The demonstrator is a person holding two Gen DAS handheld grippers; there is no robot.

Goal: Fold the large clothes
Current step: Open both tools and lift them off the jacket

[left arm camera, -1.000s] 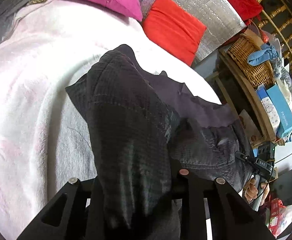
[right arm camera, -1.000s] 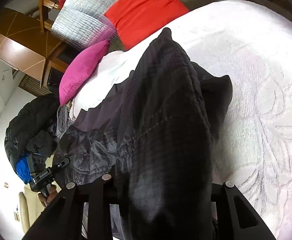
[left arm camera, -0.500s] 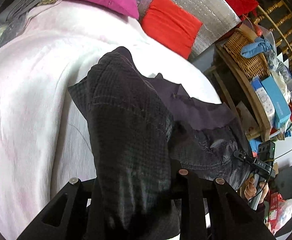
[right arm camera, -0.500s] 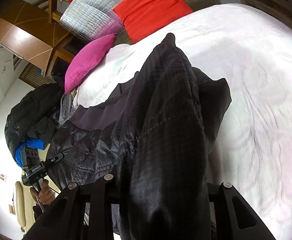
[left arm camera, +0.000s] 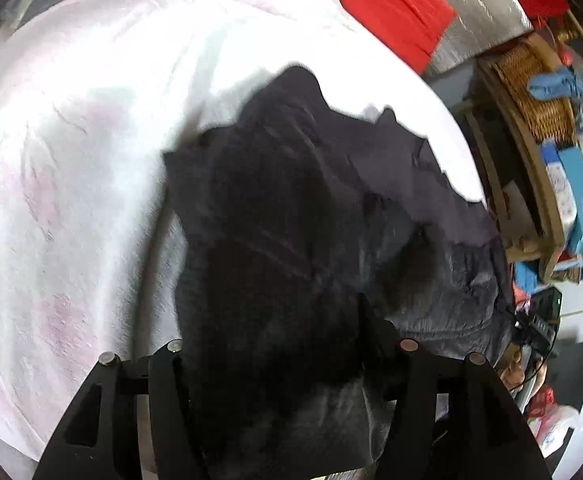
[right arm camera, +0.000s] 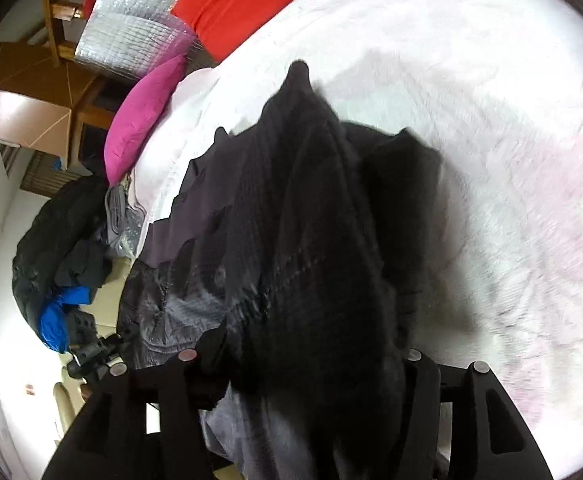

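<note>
A large dark jacket (left arm camera: 275, 220) with a shiny quilted part lies bunched on the white and pale pink bedspread (left arm camera: 71, 160). Its near end runs up between the fingers of my left gripper (left arm camera: 275, 340), whose jaws are opening; the cloth hangs loose there. In the right wrist view the same jacket (right arm camera: 303, 220) passes between the fingers of my right gripper (right arm camera: 307, 352), also opening, with the fabric slack. Each view shows the other gripper small at the jacket's far side: the right gripper (left arm camera: 535, 328) in a hand, the left gripper (right arm camera: 91, 360) beside the bed.
A red cushion (left arm camera: 395, 8) and a silver padded sheet (left arm camera: 467, 0) stand at the bed's head, with a pink cushion (right arm camera: 143, 120) beside them. A wicker basket (left arm camera: 531, 88) and blue boxes (left arm camera: 579, 196) fill a shelf alongside. Dark clothes (right arm camera: 59, 248) are heaped on the other side.
Both grippers have moved in over the bed and their fingers have spread apart. The jacket, held tight before, now sags loose between them.
</note>
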